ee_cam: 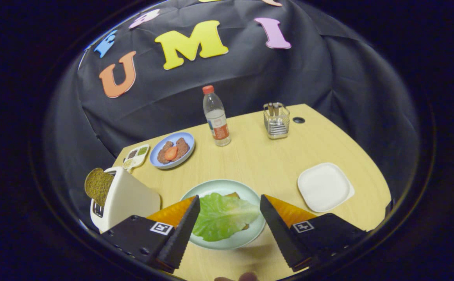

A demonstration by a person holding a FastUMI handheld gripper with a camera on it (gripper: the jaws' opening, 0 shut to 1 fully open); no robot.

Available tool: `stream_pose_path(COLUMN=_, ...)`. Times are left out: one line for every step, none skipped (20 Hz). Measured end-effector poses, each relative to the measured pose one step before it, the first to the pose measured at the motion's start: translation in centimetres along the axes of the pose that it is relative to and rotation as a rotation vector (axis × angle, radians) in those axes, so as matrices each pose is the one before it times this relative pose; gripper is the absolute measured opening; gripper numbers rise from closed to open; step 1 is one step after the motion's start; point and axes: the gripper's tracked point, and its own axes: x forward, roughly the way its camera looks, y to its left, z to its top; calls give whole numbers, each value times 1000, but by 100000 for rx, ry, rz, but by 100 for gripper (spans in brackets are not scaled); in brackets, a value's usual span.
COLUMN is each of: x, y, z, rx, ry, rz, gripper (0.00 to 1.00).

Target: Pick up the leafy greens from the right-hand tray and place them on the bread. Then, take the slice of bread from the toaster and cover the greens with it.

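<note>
Hovering released and empty, the gripper is straddling the leafy greens, which are already covering the bread. Next, by my judgement, it is needing to swing left and grasp the toaster slice.

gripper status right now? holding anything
gripper: open, holding nothing; its fingers straddle the lettuce leaf lying on the bread on the green plate.

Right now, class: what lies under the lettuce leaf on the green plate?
Under the leaf a brown bread edge peeks out at the far side; the rest is covered. Both lie on the plate, between the open gripper fingers.
</note>
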Motion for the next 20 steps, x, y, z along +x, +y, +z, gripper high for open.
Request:
stream_pose_path(x=-888, y=24, z=558, rx=-2899, ry=-2603, rz=-431, gripper=96)
stream_pose_path(x=-1000, y=24, z=683, rx=-2912, ry=-2269, rz=-428, gripper=96)
stream_pose_path(x=-1133, y=237, z=741, rx=-2351, ry=-2556, rz=457, gripper=96)
stream_pose_path(x=-1207, y=334, z=953, rx=-2271, ry=-2710, rz=137, gripper=97)
stream_pose_path(x=-1191, y=392, z=896, rx=-1741, ry=-3244, rz=231, gripper=97)
stream_pose_path(x=-1169, y=552, z=968, rx=-1818, ry=-3031, rz=36, gripper=96)
stream_pose_path(x=-1101, y=557, z=888, rx=-1584, ry=-2587, rz=93, gripper=96)
stream_pose_path(x=-1017, y=795, z=997, rx=-1060, ry=-2401, rz=269, gripper=96)
stream_pose_path(x=-1021, y=942, z=788, rx=-278, ry=-2011, rz=410, gripper=96)
stream_pose_path(x=-881, y=1107, z=840, rx=40, ry=-1370, rz=515, gripper=96)
stream_pose_path(x=-626, y=1337, z=586, rx=363, ry=-1401, rz=1147, gripper=96)
stream_pose_path(x=-402, y=1546, z=394, rx=482, ry=-285, rz=938, gripper=96)
stream_pose_path(x=-173, y=1522, z=-193, rx=106, ry=635, rz=1454, gripper=96)
stream_pose_path(x=79, y=1682, z=-310, rx=-214, ry=1380, rz=1812, gripper=96)
stream_pose_path(x=86, y=1733, z=-354, rx=-571, ry=1351, rz=1861, gripper=96)
stream_pose_path(x=186, y=1838, z=-301, rx=-689, ry=876, rz=1714, gripper=96)
stream_pose_path(x=418, y=1725, z=-459, rx=-740, ry=1191, rz=1211, gripper=96)
stream_pose_path(x=505, y=1820, z=-635, rx=-900, ry=1949, rz=1101, gripper=96)
stream_pose_path(x=530, y=1711, z=-648, rx=-1288, ry=1641, rz=1314, gripper=96)
stream_pose_path(x=556, y=1741, z=-461, rx=-1490, ry=1455, rz=1611, gripper=96)
